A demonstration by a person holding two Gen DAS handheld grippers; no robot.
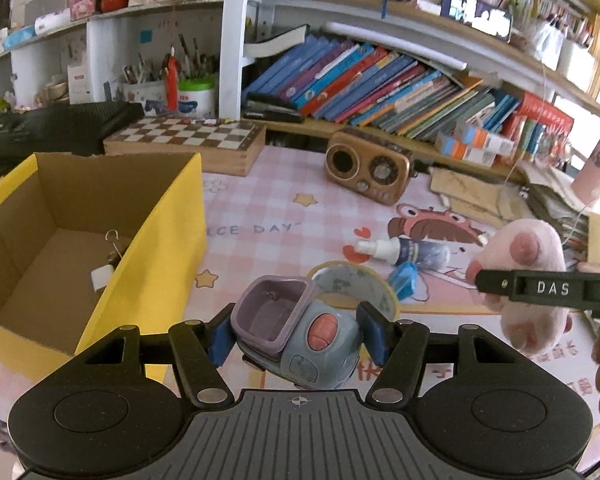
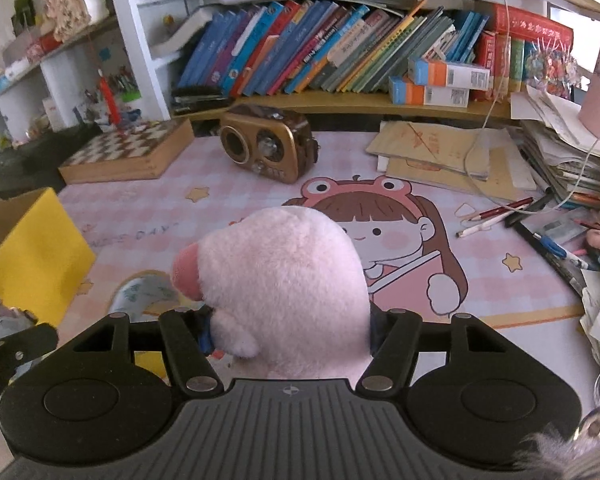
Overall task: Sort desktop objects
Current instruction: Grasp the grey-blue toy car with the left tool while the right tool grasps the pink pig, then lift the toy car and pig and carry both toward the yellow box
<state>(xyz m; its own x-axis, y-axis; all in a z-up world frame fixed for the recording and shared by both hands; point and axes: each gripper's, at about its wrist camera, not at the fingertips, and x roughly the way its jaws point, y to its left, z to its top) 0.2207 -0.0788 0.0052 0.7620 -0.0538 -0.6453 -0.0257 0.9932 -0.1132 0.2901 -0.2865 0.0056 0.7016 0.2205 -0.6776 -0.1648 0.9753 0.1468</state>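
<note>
Bright daylight from right, window glare; fisheye-bent edges, slight blur.

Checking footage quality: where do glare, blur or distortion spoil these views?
Left wrist view: window glare washes out the top-right shelf, whose boards bow from fisheye distortion. Right wrist view: the pink plush toy looks soft and blocks the mat centre; corners darken.

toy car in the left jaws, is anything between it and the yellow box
Nothing visible blocks it. The toy car is held in the left gripper, and the yellow box stands just to its left with its top open. Only the near box wall has to be cleared. Inside lie a binder clip and a small white item, leaving bare floor.
</note>
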